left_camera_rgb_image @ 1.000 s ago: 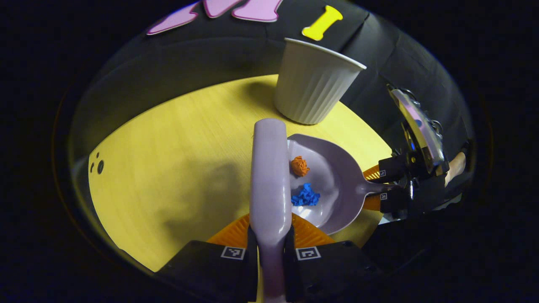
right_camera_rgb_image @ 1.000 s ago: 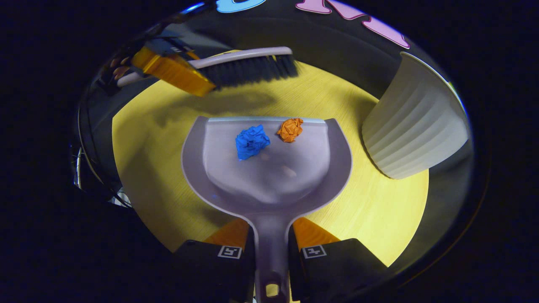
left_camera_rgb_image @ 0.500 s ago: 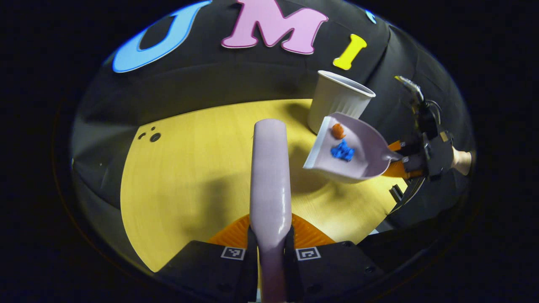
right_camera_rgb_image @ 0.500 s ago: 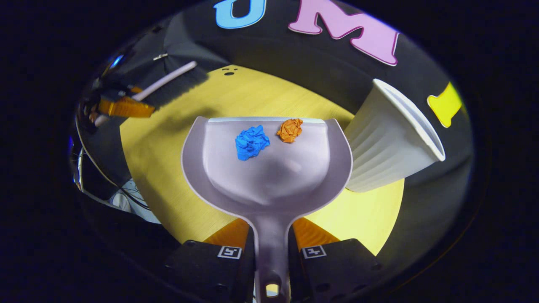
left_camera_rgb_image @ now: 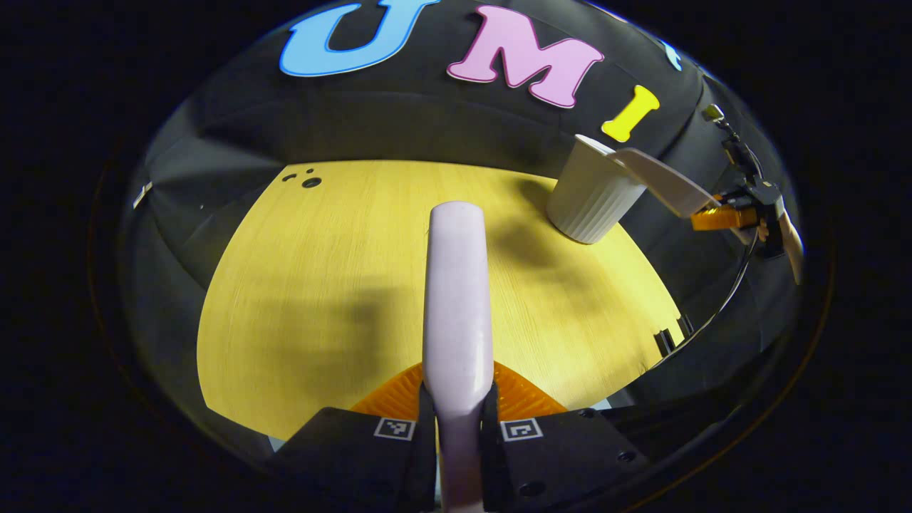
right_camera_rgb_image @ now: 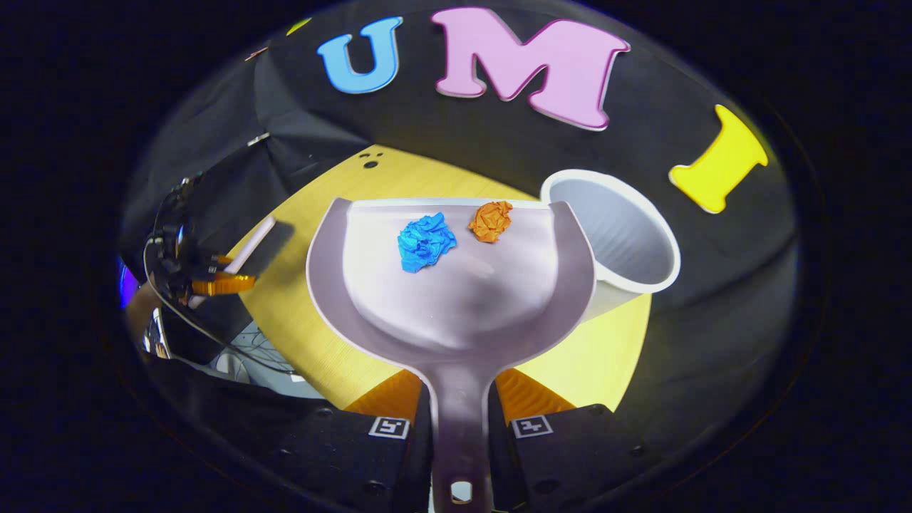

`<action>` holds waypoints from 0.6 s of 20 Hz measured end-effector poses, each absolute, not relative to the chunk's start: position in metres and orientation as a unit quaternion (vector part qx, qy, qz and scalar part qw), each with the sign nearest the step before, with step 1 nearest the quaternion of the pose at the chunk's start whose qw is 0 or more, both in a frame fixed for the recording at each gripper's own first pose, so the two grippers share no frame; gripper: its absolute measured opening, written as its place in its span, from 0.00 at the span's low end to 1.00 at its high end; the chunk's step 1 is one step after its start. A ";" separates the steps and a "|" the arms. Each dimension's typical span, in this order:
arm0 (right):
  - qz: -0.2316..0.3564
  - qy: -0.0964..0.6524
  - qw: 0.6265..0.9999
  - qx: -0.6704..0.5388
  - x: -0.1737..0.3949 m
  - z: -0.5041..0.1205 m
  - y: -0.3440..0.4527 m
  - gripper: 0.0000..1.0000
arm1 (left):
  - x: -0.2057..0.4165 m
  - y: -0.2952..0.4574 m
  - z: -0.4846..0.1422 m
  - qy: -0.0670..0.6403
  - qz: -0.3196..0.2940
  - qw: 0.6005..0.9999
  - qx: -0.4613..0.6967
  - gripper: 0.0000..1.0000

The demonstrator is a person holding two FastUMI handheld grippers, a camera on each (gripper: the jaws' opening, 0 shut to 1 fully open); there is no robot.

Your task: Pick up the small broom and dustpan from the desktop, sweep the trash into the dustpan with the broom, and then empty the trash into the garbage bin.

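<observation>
The right gripper (right_camera_rgb_image: 459, 427) has both fingers clamped on the handle of the dustpan (right_camera_rgb_image: 456, 299), held in the air beside the open mouth of the white garbage bin (right_camera_rgb_image: 627, 235). 2 paper wads lie near the pan's front lip (1 blue (right_camera_rgb_image: 425, 241), 1 orange (right_camera_rgb_image: 490, 220)). The left gripper (left_camera_rgb_image: 457, 429) is closed on the small broom (left_camera_rgb_image: 456, 285), which hangs above the yellow desktop (left_camera_rgb_image: 320, 285).

A staged recording booth, not a lived-in room. Black cloth (left_camera_rgb_image: 399, 128) walls close in a single yellow wood-grain counter (left_camera_rgb_image: 342, 271). Loose cables (right_camera_rgb_image: 242, 349) hang past the counter's edge in the right gripper view.
</observation>
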State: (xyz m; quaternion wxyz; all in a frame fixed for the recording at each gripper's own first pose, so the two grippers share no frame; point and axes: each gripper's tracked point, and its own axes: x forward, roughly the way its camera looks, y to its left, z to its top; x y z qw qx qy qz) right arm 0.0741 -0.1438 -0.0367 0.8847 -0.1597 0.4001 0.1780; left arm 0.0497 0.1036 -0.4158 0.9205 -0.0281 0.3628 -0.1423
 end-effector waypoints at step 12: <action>0.076 0.386 0.902 -0.181 0.171 0.026 -0.253 0.37 | 0.053 0.159 -0.402 0.359 -0.085 0.927 -0.069 0.29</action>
